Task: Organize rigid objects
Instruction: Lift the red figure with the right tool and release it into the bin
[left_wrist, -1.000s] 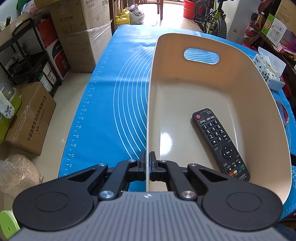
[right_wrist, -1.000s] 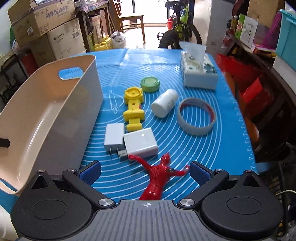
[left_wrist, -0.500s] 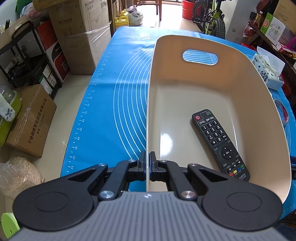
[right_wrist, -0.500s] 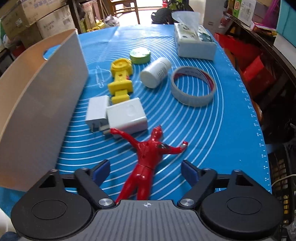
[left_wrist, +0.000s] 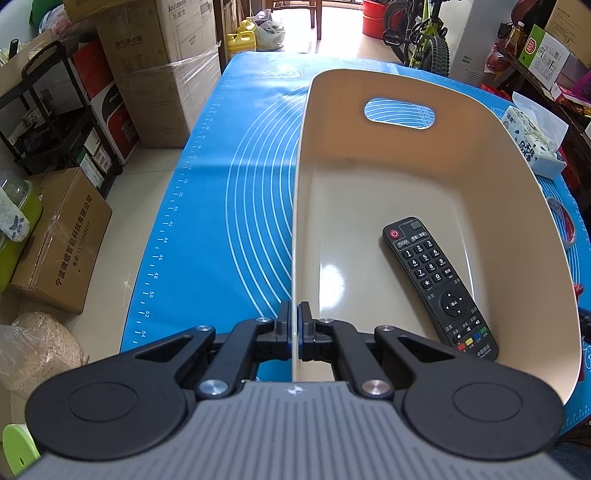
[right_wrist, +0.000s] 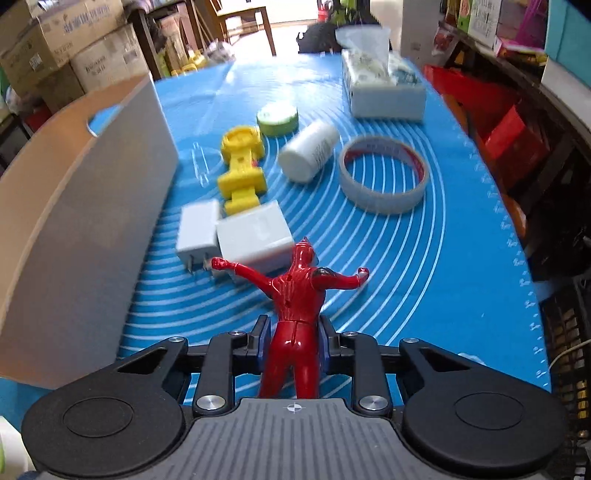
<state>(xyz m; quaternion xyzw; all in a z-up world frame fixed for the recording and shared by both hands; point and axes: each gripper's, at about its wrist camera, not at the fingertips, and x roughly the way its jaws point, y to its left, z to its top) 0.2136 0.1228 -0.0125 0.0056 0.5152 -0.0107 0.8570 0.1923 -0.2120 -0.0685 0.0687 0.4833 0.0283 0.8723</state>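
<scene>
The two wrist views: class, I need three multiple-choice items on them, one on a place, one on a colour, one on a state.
1. Where does the remote control lie?
A. inside the beige bin
B. on the blue mat
C. on the tissue box

2. What colour is the toy figure?
A. yellow
B. red
C. green

3. What is the right gripper doing?
A. hanging open over the tape ring
B. clamping the bin's rim
C. gripping the figure

Key: 1 A, it rests on the bin's floor; 2 B, it is glossy red; 3 C, its jaws, just closing, press the figure's hips.
</scene>
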